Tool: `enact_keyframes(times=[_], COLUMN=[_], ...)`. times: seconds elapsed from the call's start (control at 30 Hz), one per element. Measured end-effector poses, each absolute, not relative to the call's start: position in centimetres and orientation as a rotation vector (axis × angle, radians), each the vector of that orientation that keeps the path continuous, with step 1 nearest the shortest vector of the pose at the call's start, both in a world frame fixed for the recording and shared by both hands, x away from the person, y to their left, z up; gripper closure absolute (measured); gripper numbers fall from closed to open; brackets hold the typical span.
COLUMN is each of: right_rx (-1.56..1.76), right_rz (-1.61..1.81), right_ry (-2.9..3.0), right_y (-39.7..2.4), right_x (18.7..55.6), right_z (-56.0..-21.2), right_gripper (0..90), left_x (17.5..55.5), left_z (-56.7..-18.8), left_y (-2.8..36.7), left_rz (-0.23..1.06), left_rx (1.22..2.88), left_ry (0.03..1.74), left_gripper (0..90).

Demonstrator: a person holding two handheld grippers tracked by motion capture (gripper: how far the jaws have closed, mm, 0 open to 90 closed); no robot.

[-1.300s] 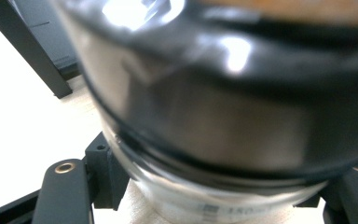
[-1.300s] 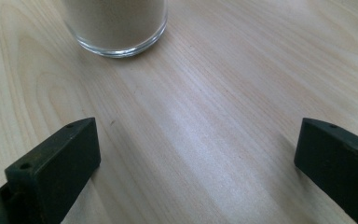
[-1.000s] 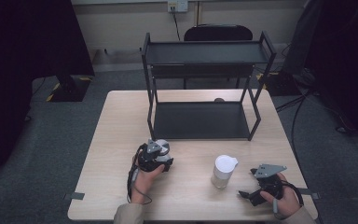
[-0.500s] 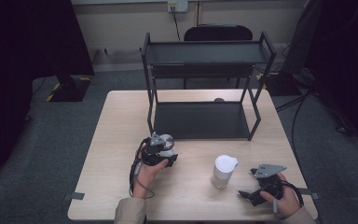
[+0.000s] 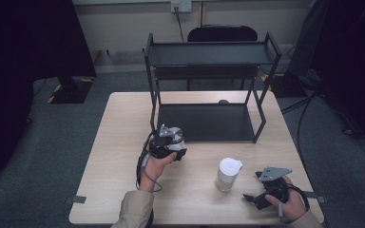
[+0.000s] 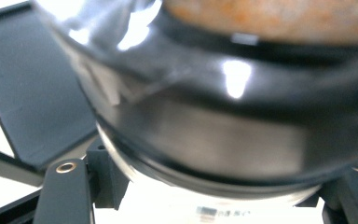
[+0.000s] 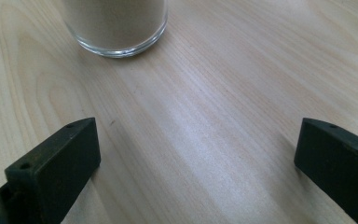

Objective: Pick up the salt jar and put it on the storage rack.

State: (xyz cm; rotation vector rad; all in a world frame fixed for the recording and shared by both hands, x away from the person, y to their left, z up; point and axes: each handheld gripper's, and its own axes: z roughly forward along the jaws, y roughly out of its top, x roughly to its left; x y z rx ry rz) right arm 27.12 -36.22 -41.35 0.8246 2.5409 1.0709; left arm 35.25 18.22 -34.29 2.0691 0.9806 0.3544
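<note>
The right gripper rests low at the near right of the table, jaws spread wide with only bare wood between them. Just beyond it stands a glass jar with a white lid, holding pale powder. Left of the jar, the left gripper is closed on a round glass jar with a metal top, held above the table surface just in front of the black two-tier shelf. The shelf's lower tier lies directly ahead, flanked by its front posts. A dark chair stands behind the shelf.
</note>
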Motion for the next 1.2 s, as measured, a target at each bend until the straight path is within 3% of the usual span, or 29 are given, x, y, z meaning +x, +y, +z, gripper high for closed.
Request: enact_keyframes(times=[1.2], right_rx=[0.826], right_rz=[1.072], right_ry=[2.541], right_y=[-36.2], right_x=[27.1], right_z=[-41.4], right_gripper=[0.0], left_x=[38.6], left_z=[-27.6], left_y=[16.1], left_rz=[0.342], left_rx=[2.103], left_ry=[0.893], left_gripper=[30.6])
